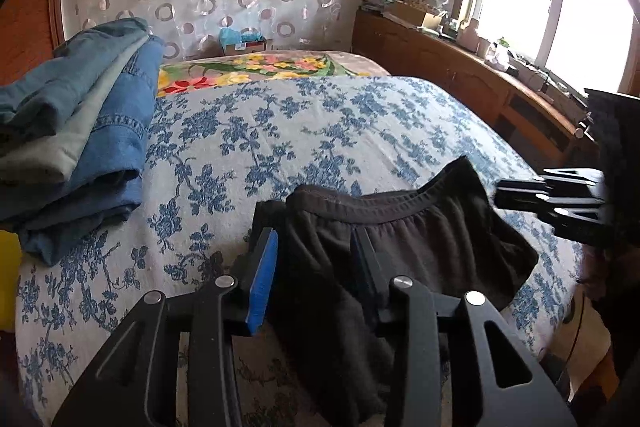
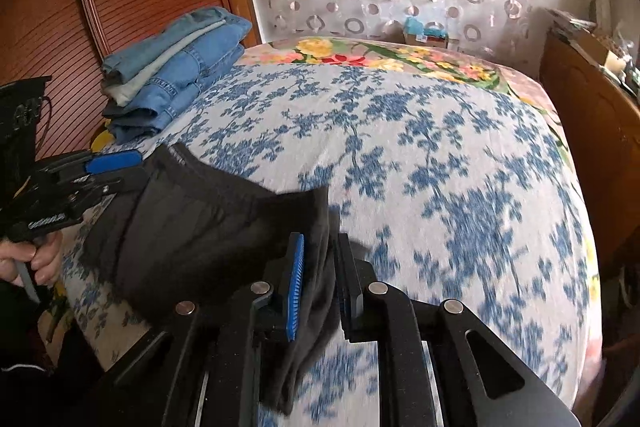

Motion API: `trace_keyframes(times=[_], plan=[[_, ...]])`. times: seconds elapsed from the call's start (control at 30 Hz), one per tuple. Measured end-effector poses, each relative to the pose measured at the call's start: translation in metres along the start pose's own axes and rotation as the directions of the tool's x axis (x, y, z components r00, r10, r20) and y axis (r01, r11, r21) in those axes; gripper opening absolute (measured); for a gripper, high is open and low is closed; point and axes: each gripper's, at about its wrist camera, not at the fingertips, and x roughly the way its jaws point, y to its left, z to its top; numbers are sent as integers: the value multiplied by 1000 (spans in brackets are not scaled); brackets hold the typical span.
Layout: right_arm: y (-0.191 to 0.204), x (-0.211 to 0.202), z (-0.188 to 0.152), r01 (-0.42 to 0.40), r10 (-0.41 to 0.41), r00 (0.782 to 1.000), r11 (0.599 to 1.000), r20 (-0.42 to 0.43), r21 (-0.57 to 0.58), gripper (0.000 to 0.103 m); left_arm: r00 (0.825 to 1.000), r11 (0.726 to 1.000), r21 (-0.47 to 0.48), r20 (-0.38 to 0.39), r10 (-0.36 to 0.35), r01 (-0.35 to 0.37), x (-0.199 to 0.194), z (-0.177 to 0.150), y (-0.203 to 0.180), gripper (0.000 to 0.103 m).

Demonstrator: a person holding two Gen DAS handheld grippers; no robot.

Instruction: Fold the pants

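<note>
Left gripper [image 1: 316, 267] straddles the black pants [image 1: 420, 239] with jaws apart, gripping nothing; right gripper [image 2: 320, 283] barely pinches their waistband near the bed's [image 2: 440, 155] front edge. That loose hold could slip, collapsing the fold.

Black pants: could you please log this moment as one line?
black pants on bed | left gripper jaws open, pants between | right gripper jaws narrow around pants, grip unclear
</note>
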Motion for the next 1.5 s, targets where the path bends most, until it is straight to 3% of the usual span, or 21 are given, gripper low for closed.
trace_keyframes(times=[0.23, 0.6, 0.67, 0.73, 1.0, 1.07, 1.13, 1.2, 1.5], plan=[[9, -33, -31, 18, -17, 1000, 1000, -24, 17, 25, 999, 1000, 3, -29, 13, -13, 5, -9, -1, 39], [19, -38, -47, -35, 37, 998, 999, -56, 38, 26, 998, 999, 9, -51, 34, -33, 14, -18, 0, 39], [19, -37, -49, -41, 43, 997, 999, -66, 30, 12, 998, 999, 12, -50, 34, -34, 15, -19, 0, 39], [17, -37, -50, -27, 29, 997, 999, -68, 24, 7, 999, 999, 17, -45, 31, -31, 15, -20, 0, 40], [14, -43, -47, -40, 42, 998, 998, -48, 49, 7, 999, 1000, -4, -44, 24, -24, 16, -20, 3, 47], [14, -47, -41, -30, 32, 999, 998, -28, 46, 14, 999, 1000, -9, -44, 19, -19, 17, -20, 4, 47], [12, -48, -35, -4, 4, 1000, 999, -16, 40, 27, 999, 1000, -15, -43, 14, -14, 17, -21, 5, 47], [8, -41, -29, 32, -31, 999, 999, -26, 43, 32, 999, 1000, -18, -42, 12, -13, 17, -21, 5, 47], [12, -4, -3, 86, -83, 995, 995, -61, 44, 38, 999, 1000, -18, -42, 11, -12, 16, -21, 6, 47]])
